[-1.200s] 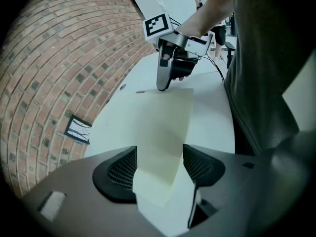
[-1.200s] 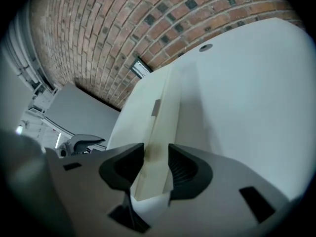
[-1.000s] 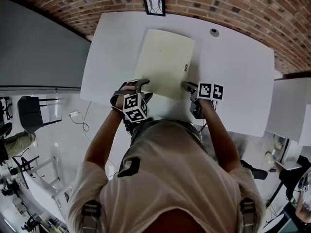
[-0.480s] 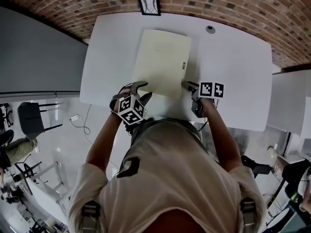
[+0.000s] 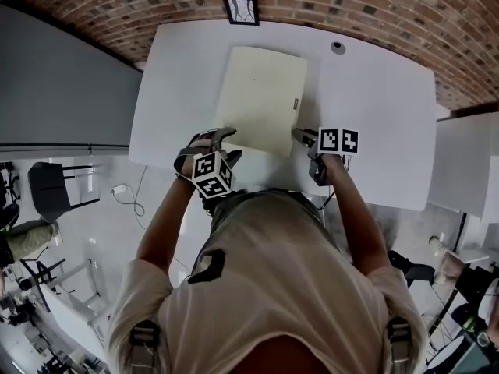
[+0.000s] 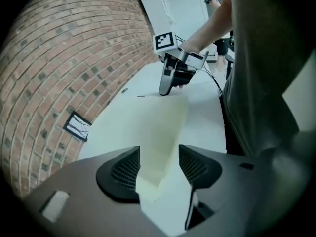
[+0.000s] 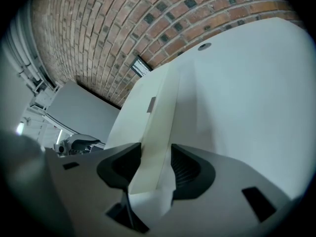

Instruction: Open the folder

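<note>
Folder (image 5: pixel 261 100) still closed, left gripper (image 6: pixel 159 164) and right gripper (image 7: pixel 155 167) fingers opening, released around its near corners.

Head view: the person's torso (image 5: pixel 265 287) blocks the near edge of the table (image 5: pixel 390 115). The folder (image 5: pixel 261 92) has both near corners covered by the left gripper (image 5: pixel 231 143) and the right gripper (image 5: pixel 301 138) (both sets of jaws opening, folder edge between them in each gripper view). The folder's label (image 5: pixel 297 106), the small round thing (image 5: pixel 337 47) on the tabletop and the framed picture (image 5: pixel 241 9) on the brick wall (image 5: pixel 374 6) are too small to make out.
</note>
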Available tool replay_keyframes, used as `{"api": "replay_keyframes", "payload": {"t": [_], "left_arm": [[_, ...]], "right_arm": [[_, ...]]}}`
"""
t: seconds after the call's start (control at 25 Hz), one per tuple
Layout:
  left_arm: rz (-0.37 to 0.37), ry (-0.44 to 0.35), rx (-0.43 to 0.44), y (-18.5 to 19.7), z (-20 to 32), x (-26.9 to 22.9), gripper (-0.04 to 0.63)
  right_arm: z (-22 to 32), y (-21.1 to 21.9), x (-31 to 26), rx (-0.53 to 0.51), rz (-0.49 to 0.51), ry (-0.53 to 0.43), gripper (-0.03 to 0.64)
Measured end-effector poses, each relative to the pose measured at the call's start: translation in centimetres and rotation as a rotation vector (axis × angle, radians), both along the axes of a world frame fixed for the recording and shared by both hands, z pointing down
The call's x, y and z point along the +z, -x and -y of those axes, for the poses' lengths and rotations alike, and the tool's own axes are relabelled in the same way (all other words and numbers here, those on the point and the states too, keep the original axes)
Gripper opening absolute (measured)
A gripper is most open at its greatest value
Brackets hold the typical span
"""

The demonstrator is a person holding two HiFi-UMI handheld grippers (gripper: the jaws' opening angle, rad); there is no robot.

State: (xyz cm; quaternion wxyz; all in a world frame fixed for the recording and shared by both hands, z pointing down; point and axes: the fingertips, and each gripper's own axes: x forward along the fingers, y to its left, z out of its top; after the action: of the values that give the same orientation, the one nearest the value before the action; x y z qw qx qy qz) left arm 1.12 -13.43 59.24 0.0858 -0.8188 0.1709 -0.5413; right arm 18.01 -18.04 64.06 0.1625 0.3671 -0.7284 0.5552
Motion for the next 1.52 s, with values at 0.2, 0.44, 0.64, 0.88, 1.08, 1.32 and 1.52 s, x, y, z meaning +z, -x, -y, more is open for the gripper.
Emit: {"api": "replay_keyframes", "payload": {"t": [0.2, 0.44, 0.64, 0.88, 1.08, 1.32, 1.52], "left_arm": [[0.093, -0.081, 0.065, -0.3, 0.9, 0.9, 0.232], [0.011, -0.076, 0.006, -0.2, 0.9, -0.2, 0.226], [-0.088, -0.048, -0.075, -0.3, 0.7, -0.6, 0.213], [-0.209, -0.043, -0.178, -0.3, 0.4, -0.8, 0.163], [-0.284, -0.016, -0.261, 0.0, 0.8, -1.0, 0.141], [-0.092, -0.108, -0.149, 0.0, 0.6, 0.1, 0.126], [0.009, -0.192, -0.051, 0.6, 0.6, 0.0, 0.141]], "right_arm": [[0.0, 0.1, -0.1, -0.031, -0.037, -0.009, 0.175], [0.2, 0.2, -0.1, -0.089, -0.073, -0.025, 0.173], [0.2, 0.2, -0.2, -0.133, -0.103, -0.041, 0.173], [0.2, 0.3, -0.1, -0.164, -0.089, -0.029, 0.172], [0.4, 0.6, 0.0, -0.187, -0.083, -0.024, 0.172], [0.5, 0.8, 0.1, -0.198, -0.064, -0.006, 0.167], [0.5, 0.9, 0.1, -0.2, -0.06, 0.002, 0.167]]}}
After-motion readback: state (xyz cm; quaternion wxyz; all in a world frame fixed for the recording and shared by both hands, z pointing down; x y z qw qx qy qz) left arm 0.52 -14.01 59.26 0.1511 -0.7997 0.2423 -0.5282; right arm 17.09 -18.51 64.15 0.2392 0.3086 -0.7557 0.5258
